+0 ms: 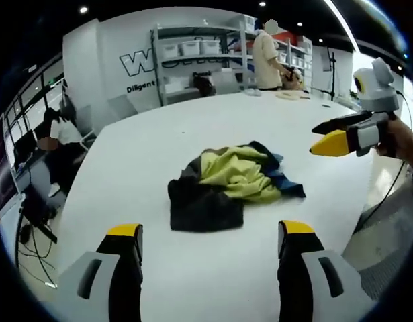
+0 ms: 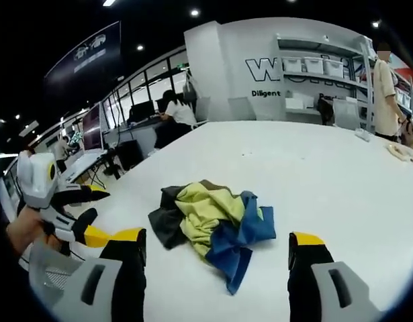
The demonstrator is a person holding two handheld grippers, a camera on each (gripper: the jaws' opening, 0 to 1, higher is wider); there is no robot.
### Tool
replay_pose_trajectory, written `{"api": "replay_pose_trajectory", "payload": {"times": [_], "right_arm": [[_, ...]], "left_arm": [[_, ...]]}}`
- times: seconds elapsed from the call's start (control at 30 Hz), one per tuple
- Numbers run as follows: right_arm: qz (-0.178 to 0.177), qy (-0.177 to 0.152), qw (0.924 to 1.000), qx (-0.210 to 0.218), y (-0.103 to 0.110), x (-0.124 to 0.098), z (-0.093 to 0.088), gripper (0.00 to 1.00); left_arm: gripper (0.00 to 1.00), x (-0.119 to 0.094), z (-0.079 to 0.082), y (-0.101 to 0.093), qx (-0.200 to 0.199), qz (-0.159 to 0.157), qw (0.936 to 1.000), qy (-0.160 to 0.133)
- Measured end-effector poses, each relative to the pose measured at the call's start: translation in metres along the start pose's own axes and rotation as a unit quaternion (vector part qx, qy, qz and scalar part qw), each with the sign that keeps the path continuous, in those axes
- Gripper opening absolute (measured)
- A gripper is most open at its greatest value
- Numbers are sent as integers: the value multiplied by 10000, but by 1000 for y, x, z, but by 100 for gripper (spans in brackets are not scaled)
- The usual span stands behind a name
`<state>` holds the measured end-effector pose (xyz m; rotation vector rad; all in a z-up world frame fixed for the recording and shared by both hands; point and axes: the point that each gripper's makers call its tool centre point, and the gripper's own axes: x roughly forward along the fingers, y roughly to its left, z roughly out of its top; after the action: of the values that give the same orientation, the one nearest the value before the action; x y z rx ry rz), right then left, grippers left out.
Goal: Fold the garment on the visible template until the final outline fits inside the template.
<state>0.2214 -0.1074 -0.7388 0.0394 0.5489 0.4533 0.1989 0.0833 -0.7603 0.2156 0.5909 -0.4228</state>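
Garment (image 1: 226, 184) lies crumpled in a heap near the middle of the white table (image 1: 146, 141), well in from every edge; yellow-green, dark grey and blue panels bunched over each other. In the right gripper view the same heap (image 2: 209, 225) shows a blue flap trailing toward the near edge. No template outline can be made out on the tabletop in either view.

Left gripper (image 1: 211, 245) hovers short of the heap, jaws spread wide, nothing between them. Right gripper (image 2: 217, 251) also hangs just short of the cloth, jaws spread, empty; from the left gripper view it shows off toward the table's side edge, and its jaw gap there looks narrow but hard to judge.

Step in hand, as a judgement: the very start, folding not begun, garment not yet flattened. Next move calls for each gripper to drop onto a separate loose edge or corner of the heap, pinch it, and pull apart to spread the cloth flat before any fold

Background: shelving (image 1: 199, 57), people at desks and by the shelves
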Motion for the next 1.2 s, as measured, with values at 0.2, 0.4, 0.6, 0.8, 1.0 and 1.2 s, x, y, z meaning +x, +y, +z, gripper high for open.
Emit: {"api": "replay_pose_trajectory", "payload": {"times": [0.2,0.4,0.6,0.8,1.0,1.2], "right_arm": [[14,97,9999,80,-8,17,5,83],[-21,240,9997,56,-15,32,4,78],[-14,463,9989,38,-21,51,-2,64],[-190,573,9982,-50,-29,63,-10,60],[-181,743,9971,32,-33,76,-31,54],[-338,762,9965,91,-41,82,-43,31]], "left_arm": [[78,22,-3,2,-33,-92,9998,189],[76,41,3,0,-74,-203,9995,250],[74,63,7,-7,-112,-343,9990,262],[66,78,-1,-10,-99,-382,9985,380],[59,96,-12,-12,-261,-289,9975,587],[43,103,-22,-17,-307,-297,9978,513]]}}
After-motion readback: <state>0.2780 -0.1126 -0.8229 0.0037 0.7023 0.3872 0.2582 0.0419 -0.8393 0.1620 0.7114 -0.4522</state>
